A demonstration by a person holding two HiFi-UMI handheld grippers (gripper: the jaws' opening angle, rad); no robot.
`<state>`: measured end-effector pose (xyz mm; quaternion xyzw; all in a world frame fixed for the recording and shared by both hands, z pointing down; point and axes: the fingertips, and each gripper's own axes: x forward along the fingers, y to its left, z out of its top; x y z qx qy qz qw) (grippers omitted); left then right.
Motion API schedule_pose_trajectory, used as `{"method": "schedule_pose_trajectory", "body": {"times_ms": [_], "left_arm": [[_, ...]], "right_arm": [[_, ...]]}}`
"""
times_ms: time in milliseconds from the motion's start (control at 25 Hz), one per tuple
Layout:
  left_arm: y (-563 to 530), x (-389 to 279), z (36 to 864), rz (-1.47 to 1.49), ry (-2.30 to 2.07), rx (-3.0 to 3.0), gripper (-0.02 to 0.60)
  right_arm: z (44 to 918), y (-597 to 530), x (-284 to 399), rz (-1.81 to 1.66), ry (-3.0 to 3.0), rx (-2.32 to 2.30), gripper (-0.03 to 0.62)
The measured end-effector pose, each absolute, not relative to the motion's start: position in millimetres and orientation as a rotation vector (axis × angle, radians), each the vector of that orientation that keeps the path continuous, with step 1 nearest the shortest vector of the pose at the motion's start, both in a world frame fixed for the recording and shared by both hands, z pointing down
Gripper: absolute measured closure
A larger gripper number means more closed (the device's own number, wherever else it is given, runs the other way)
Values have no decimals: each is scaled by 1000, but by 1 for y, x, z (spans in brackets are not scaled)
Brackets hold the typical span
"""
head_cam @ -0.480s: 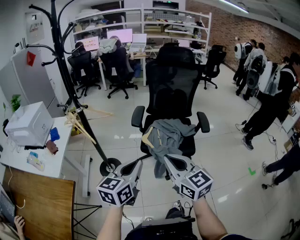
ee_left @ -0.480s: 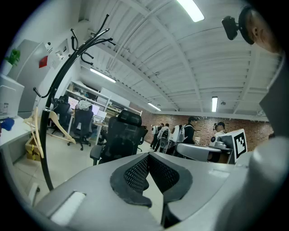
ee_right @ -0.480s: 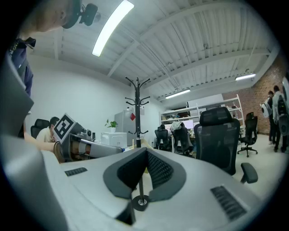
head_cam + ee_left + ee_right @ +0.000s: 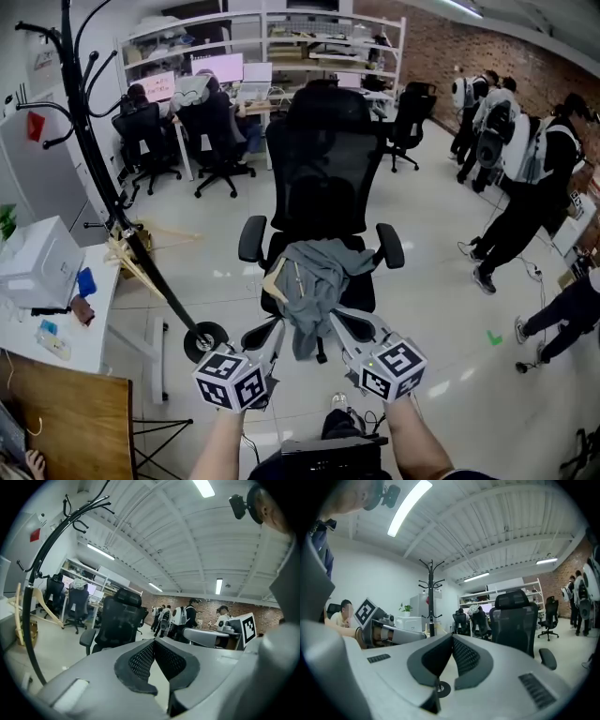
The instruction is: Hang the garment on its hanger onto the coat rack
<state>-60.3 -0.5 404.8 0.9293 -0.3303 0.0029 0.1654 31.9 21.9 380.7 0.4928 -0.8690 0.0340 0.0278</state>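
Note:
A grey garment [image 4: 314, 277] on a wooden hanger [image 4: 274, 281] lies over the seat of a black office chair [image 4: 323, 178] straight ahead. The black coat rack [image 4: 94, 159] stands to the left, its round base [image 4: 206, 339] on the floor close to the chair. My left gripper [image 4: 272, 330] and right gripper [image 4: 342, 323] are side by side, low in front of the chair and short of the garment. Both are shut with nothing between the jaws. The rack [image 4: 35, 573] and the chair [image 4: 119, 620] show in the left gripper view; the right gripper view also shows the rack [image 4: 431, 597] and the chair [image 4: 515, 616].
Spare wooden hangers [image 4: 131, 258] lean against the rack's pole. A white table [image 4: 80, 342] with a white box stands at the left, a wooden board [image 4: 66, 412] below it. Several people [image 4: 525, 178] stand at the right. Desks and office chairs [image 4: 211, 131] fill the back.
The chair, garment and coat rack have shifted a little left and nearer in the head view. Both grippers keep their place, still shut.

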Motion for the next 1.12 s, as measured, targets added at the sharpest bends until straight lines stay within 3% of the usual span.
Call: {"method": "schedule_pose_trajectory", "body": {"times_ms": [600, 1120], "left_arm": [[-107, 17, 396, -8, -1077, 2609, 580], [-158, 32, 413, 10, -1233, 2526, 580]], "right_arm": [[368, -97, 109, 94, -2783, 1406, 594], [380, -163, 131, 139, -2833, 1260, 594]]}}
